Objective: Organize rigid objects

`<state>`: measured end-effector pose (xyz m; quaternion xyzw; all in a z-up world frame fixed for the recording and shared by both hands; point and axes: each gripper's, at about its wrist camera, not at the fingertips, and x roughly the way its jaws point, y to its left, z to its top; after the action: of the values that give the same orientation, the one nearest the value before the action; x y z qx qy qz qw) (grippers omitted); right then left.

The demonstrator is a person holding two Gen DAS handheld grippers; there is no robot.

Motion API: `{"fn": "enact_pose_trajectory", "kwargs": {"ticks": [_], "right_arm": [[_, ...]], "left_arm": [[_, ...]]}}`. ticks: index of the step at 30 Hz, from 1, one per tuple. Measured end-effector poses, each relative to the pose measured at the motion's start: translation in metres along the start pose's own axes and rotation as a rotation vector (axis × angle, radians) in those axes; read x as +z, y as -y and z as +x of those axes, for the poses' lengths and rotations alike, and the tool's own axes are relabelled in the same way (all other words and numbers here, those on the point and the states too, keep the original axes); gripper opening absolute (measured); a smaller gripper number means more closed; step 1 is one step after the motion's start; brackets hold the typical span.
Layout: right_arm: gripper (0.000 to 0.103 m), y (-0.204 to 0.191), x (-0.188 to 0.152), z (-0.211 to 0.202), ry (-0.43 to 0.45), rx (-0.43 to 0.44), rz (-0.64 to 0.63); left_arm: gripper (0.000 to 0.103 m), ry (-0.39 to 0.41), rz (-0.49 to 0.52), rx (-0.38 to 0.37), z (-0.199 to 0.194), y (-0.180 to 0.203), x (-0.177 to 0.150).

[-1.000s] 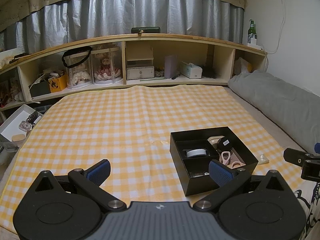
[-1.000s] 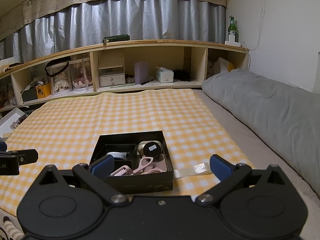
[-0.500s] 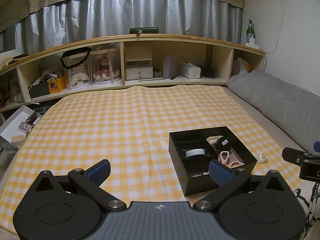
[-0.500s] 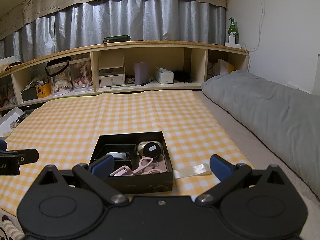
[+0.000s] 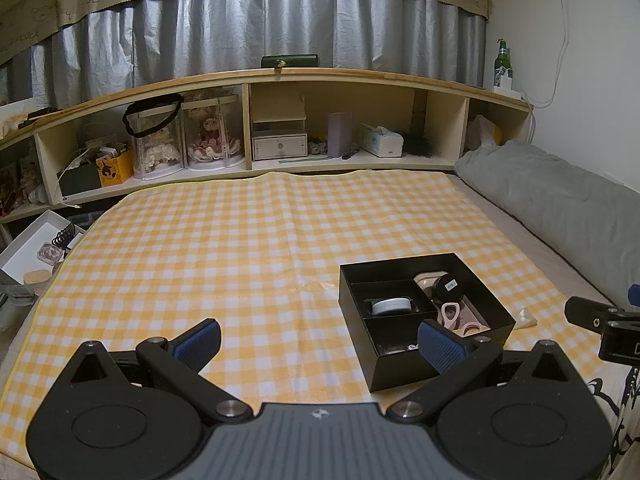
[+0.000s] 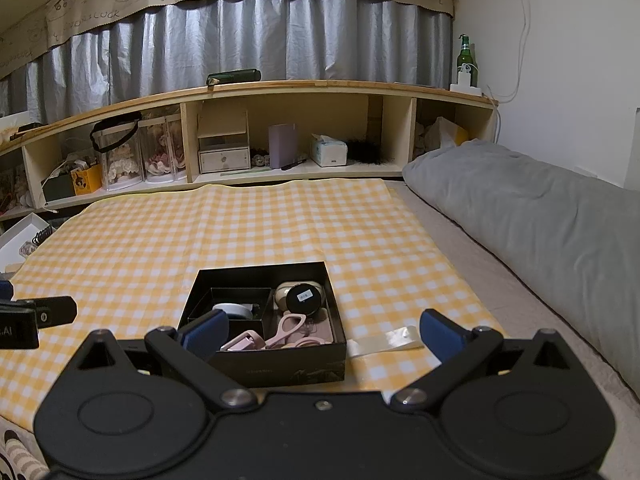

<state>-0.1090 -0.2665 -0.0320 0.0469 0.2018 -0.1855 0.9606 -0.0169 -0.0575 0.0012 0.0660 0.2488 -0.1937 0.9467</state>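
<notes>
A black divided box (image 5: 404,372) (image 6: 280,368) sits on the yellow checked cloth near its front right. Inside are a white round item (image 5: 391,305) (image 6: 236,310), a black round jar (image 5: 449,287) (image 6: 305,298) on a beige case, and pink looped items (image 5: 452,314) (image 6: 290,328). My left gripper (image 5: 318,344) is open and empty, held just left of and before the box. My right gripper (image 6: 320,334) is open and empty, just in front of the box. Each gripper's side shows in the other's view.
A strip of clear tape (image 6: 384,342) lies on the cloth right of the box. A grey pillow (image 6: 540,216) lines the right side. A wooden shelf (image 5: 280,76) with doll cases and boxes runs along the back. A white box (image 5: 36,240) sits off the cloth's left edge.
Both views have shifted very slightly; the box looks a touch farther from the left gripper. Nothing was taken or let go.
</notes>
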Motion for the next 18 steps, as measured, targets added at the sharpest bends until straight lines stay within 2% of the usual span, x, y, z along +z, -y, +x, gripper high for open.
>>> {"fn": "enact_pose_trajectory", "kwargs": {"ticks": [18], "right_arm": [[0.103, 0.0001, -0.0004, -0.0003, -0.002, -0.001, 0.000]], "left_arm": [[0.103, -0.004, -0.003, 0.006, 0.0003, 0.0005, -0.0004]]}}
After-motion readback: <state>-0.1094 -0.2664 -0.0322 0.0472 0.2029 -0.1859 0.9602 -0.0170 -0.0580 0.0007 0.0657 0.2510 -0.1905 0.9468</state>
